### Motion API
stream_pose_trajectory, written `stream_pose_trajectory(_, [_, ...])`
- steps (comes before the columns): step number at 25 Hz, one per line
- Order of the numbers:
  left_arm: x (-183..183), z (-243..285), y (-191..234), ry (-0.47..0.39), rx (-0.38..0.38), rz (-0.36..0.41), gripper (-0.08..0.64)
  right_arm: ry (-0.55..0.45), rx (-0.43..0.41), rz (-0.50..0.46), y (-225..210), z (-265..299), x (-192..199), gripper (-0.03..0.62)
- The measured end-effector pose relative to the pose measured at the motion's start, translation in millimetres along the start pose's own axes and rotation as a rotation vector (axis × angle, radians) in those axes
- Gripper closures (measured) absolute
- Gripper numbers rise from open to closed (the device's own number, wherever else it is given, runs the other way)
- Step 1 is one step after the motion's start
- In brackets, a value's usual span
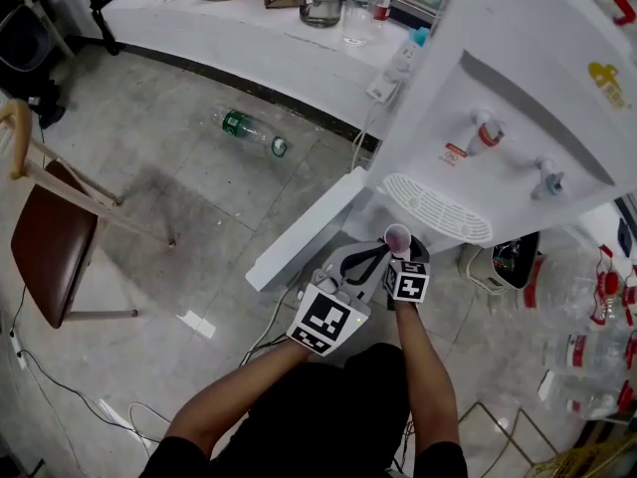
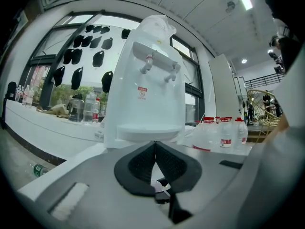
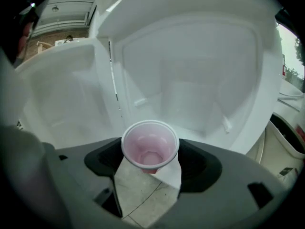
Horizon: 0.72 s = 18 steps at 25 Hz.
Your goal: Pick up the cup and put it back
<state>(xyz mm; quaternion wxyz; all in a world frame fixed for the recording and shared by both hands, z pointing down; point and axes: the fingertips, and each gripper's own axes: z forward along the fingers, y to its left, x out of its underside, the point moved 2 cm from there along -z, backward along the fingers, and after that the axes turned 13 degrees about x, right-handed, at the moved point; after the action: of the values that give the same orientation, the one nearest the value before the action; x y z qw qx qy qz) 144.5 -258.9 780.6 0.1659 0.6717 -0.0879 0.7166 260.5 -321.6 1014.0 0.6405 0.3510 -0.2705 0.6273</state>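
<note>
Dark sleeves and two forearms fill the bottom of the head view, reaching forward to the left gripper (image 1: 370, 259) and the right gripper (image 1: 400, 251), which sit side by side just below the drip tray (image 1: 438, 209) of a white water dispenser (image 1: 498, 108). A small cup (image 1: 397, 237) stands upright in the right one, close to the front of the dispenser, and a white door (image 1: 299, 235) hangs open to the left, probably so the cup can go back into the space behind it. A bottle (image 1: 253, 129) lies on the floor well apart from this, and a chair (image 1: 48, 237) stands at the far left. From the left gripper view, the left gripper (image 2: 155, 146) has its jaws pressed together with nothing between them, idle and pointed up at the dispenser (image 2: 147, 75); a row of bottles (image 2: 224, 135) stands to its right. From the right gripper view, the right gripper (image 3: 150, 159) is clamped on the cup (image 3: 150, 146) from both sides below the rim. The cup's mouth faces the camera and it looks empty, held level in front of a white hollow, so I judge the putting back is about to begin.
</note>
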Motion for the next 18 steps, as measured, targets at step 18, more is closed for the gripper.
stream_pose_trajectory(18, [-89, -36, -26, -0.057, -0.053, 0.079, 0.554, -0.072, -0.212, -0.082, 1, -195, -70, 0.253])
